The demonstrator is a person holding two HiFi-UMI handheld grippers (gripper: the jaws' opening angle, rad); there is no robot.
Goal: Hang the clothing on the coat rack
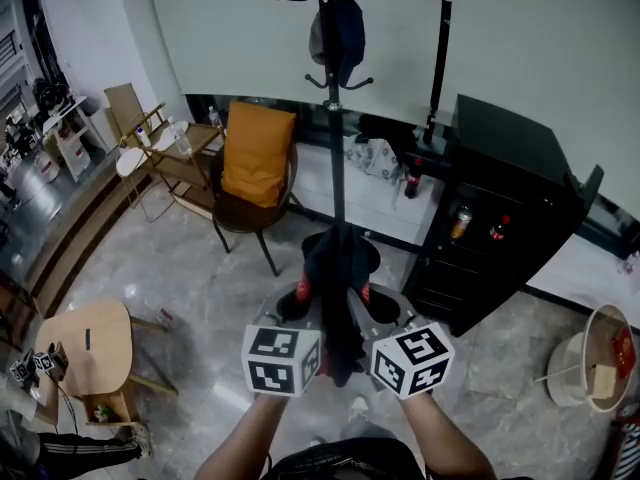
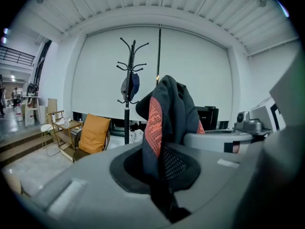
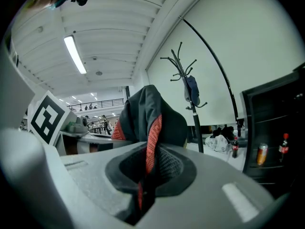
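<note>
Nearest the person, in the head view, the left gripper (image 1: pixel 303 306) and the right gripper (image 1: pixel 367 306) are held side by side, their marker cubes almost touching. A dark garment with orange-red panels (image 1: pixel 335 278) is bunched between them and hangs down past the cubes.

The left gripper view shows the left gripper's (image 2: pixel 164 178) jaws closed on a fold of the garment (image 2: pixel 167 111), which rises in a heap above the jaws. The right gripper view shows the same for the right gripper (image 3: pixel 142 178): its jaws are clamped on the garment (image 3: pixel 148 113), an orange-red strip running down into the closed gap.

Beyond the grippers the coat rack (image 1: pixel 337 148) stands upright on the pale floor, directly ahead. The garment is near the rack's base, apart from the hooks. A dark cap (image 1: pixel 338 33) hangs from an upper hook.

Left of the rack stands a chair with an orange cushion (image 1: pixel 257 153). To the right is a black cabinet (image 1: pixel 500 198) holding a can and bottles. A wooden stool (image 1: pixel 95 338) sits at the near left.
</note>
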